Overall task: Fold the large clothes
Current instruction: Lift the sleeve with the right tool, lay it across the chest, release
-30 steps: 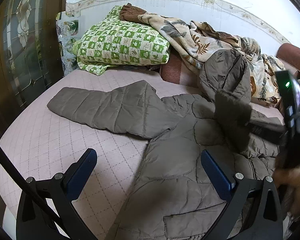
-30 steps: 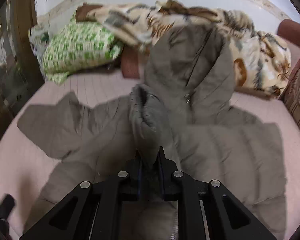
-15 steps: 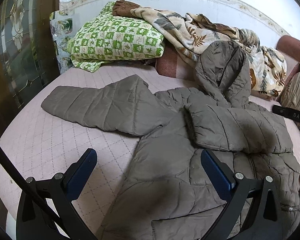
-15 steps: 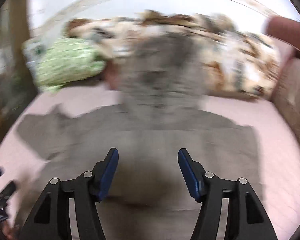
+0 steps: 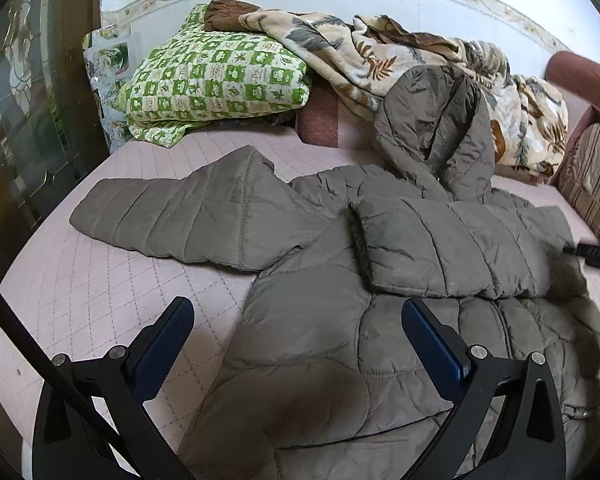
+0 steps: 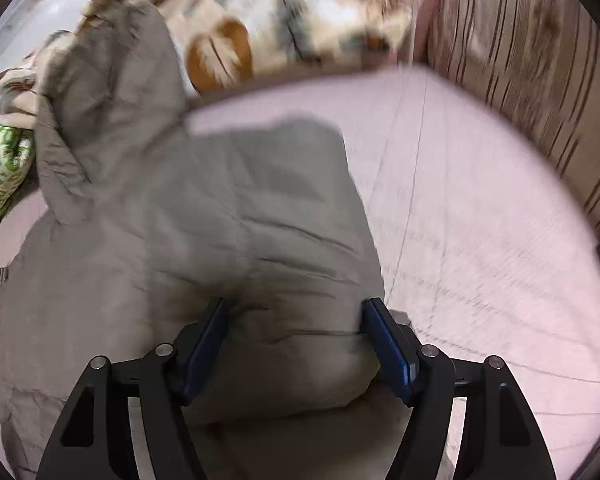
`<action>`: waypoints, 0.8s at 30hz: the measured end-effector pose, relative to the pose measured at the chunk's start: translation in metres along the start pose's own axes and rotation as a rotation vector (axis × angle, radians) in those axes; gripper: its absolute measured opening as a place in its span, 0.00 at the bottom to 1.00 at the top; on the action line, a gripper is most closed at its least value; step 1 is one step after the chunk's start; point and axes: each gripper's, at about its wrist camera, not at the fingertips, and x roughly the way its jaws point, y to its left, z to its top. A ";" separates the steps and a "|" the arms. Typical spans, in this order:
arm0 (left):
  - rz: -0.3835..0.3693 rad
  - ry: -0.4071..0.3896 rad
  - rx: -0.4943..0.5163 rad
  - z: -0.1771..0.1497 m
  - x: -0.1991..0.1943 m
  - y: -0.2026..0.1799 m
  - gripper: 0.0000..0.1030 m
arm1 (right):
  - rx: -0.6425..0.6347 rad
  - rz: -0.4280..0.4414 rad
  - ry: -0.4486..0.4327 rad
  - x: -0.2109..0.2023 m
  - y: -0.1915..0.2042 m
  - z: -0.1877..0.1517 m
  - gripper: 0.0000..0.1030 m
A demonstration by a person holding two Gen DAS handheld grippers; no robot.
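Grey padded jacket (image 5: 324, 320) on bed (image 5: 80, 280): soft, bulky, light; grasp the outstretched sleeve (image 5: 180, 216), centre-left, at its cuff. Both hand-held grippers (image 5: 298, 344) (image 6: 294, 344) spread, empty; the right's jaws just opened.

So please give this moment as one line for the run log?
stage: one sleeve folded across grey quilted hooded jacket | left claw: open, empty | right claw: just opened, above jacket | other sleeve: still spread out

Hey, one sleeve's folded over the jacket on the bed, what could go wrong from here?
1. The folded sleeve is puffy and lies loose, so it may spring back.
2. The hood leans on the blanket and might drag it along.
3. The other sleeve is still spread out; lifting the jacket now could undo the fold.
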 end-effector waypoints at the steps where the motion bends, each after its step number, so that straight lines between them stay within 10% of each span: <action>1: -0.001 0.004 -0.002 0.000 0.001 -0.001 1.00 | -0.025 0.011 -0.044 -0.012 0.011 -0.001 0.72; 9: 0.018 -0.009 0.006 -0.002 -0.001 0.000 1.00 | -0.205 0.274 -0.040 -0.039 0.137 -0.022 0.72; 13: 0.016 0.005 -0.002 -0.002 0.003 0.005 1.00 | -0.299 0.243 0.037 -0.010 0.179 -0.052 0.72; 17: -0.002 0.004 -0.013 0.000 0.001 0.008 1.00 | -0.303 0.214 0.097 0.013 0.184 -0.068 0.76; 24: -0.019 -0.002 -0.027 0.001 -0.003 0.008 1.00 | -0.252 0.318 0.021 -0.063 0.164 -0.072 0.76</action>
